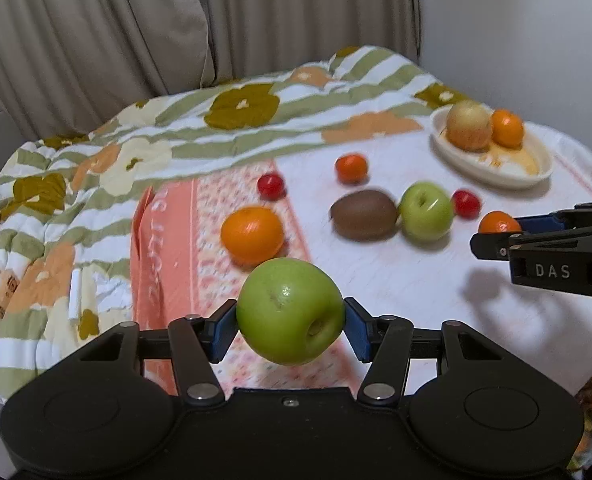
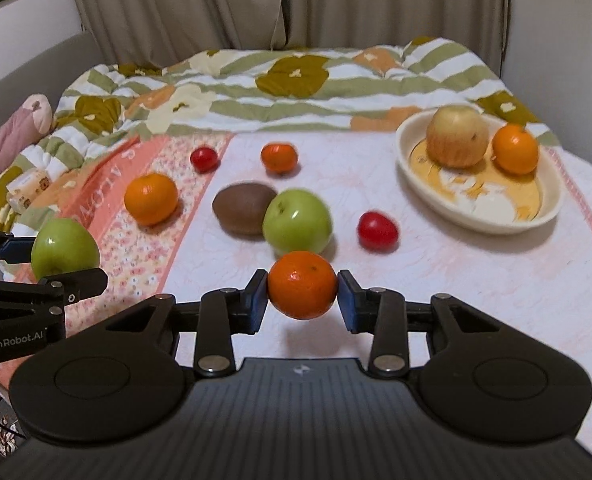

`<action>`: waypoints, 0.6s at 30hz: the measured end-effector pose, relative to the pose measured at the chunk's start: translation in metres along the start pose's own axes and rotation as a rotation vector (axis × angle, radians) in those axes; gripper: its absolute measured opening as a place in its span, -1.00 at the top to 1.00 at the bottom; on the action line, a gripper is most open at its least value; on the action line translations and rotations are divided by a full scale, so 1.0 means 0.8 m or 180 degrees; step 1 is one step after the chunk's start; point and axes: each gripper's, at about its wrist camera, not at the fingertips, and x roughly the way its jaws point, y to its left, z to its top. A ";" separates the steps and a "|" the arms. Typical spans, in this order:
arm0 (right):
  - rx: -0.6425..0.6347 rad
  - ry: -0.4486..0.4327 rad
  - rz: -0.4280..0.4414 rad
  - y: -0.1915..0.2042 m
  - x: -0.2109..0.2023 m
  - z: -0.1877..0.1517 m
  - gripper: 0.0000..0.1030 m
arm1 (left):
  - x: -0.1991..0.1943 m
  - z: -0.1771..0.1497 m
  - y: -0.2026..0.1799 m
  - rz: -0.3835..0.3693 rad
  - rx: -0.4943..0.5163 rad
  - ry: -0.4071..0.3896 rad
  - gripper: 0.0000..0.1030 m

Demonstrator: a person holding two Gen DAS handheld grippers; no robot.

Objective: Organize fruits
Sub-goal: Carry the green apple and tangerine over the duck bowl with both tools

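Above the bed, left claw [image 1: 290, 322] grips a green apple [image 1: 291, 311]; right claw [image 2: 302, 296] clamps a mandarin [image 2: 302, 285]. Carry both level toward the probably ceramic dish [image 2: 476, 216], lowering gently.

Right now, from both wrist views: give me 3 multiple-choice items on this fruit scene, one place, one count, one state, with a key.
1. Where is the kiwi?
A. in the dish
B. on the cloth, touching a green apple
C. in a hand-held gripper

2. How many fruits lie in the oval dish?
A. two
B. three
C. none

3. What does the right hand-held gripper hold?
A. nothing
B. a red fruit
C. a small orange

Key: B, it lies against the loose green apple; A, only a yellowish apple and an orange are inside; C, its pads clamp the small orange.
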 end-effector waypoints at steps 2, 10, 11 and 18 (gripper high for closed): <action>-0.0006 -0.0042 -0.0008 -0.010 -0.013 0.008 -0.01 | -0.010 0.010 -0.008 -0.0026 -0.0036 -0.0045 -0.17; 0.0011 -0.0164 -0.0050 -0.064 -0.057 0.034 -0.01 | -0.041 0.057 -0.049 -0.0130 -0.0116 -0.0248 -0.17; 0.0014 -0.0175 -0.0059 -0.073 -0.061 0.037 -0.01 | -0.043 0.063 -0.056 -0.0147 -0.0117 -0.0269 -0.17; 0.0044 -0.0259 -0.0159 -0.144 -0.077 0.062 -0.01 | -0.042 0.104 -0.109 -0.0285 -0.0139 -0.0369 -0.17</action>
